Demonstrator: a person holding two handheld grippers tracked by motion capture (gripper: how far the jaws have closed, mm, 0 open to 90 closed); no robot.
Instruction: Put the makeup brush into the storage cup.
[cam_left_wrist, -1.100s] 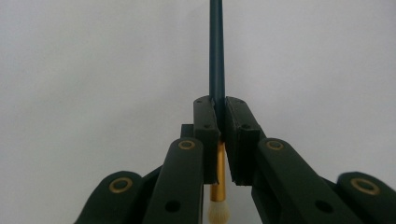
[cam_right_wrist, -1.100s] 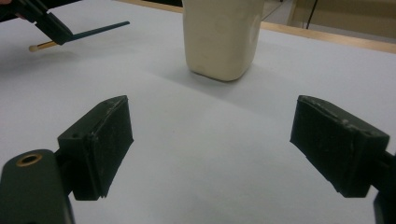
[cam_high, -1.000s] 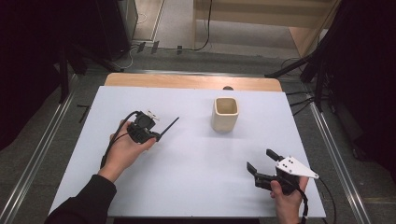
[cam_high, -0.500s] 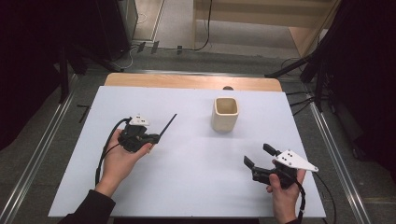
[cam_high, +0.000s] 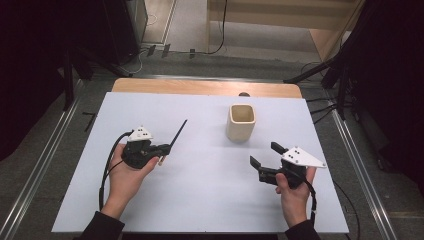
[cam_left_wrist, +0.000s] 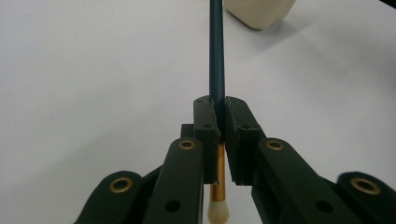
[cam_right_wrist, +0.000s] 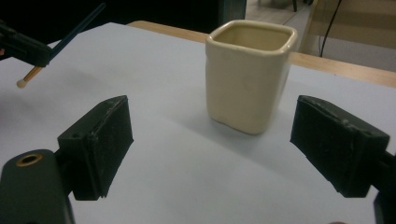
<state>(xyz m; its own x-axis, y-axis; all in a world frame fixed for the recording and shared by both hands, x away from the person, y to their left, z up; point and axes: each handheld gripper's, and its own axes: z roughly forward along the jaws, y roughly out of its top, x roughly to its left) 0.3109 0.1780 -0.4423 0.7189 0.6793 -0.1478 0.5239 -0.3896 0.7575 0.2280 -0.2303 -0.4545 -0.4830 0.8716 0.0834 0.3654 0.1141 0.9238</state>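
Observation:
A thin brush (cam_high: 175, 135) with a dark blue handle, gold ferrule and pale tip (cam_left_wrist: 218, 212) is clamped in my left gripper (cam_high: 161, 149), held above the white table (cam_high: 200, 200) at its left. The handle (cam_left_wrist: 216, 51) points away toward the cream square cup (cam_high: 241, 121). My right gripper (cam_high: 266, 154) is open at the table's right front, facing the cup (cam_right_wrist: 247, 74), which stands upright beyond its jaws with nothing between them. The brush (cam_right_wrist: 60, 39) and the left gripper also appear at the far left of the right gripper view.
A wooden strip (cam_high: 205, 88) runs along the table's far edge. Metal rails (cam_high: 40, 175) flank the table on both sides. Cables trail from each gripper over the table surface.
My left gripper has drawn back toward the person and slightly left with the brush in it. The right gripper has shifted a little toward the table's middle.

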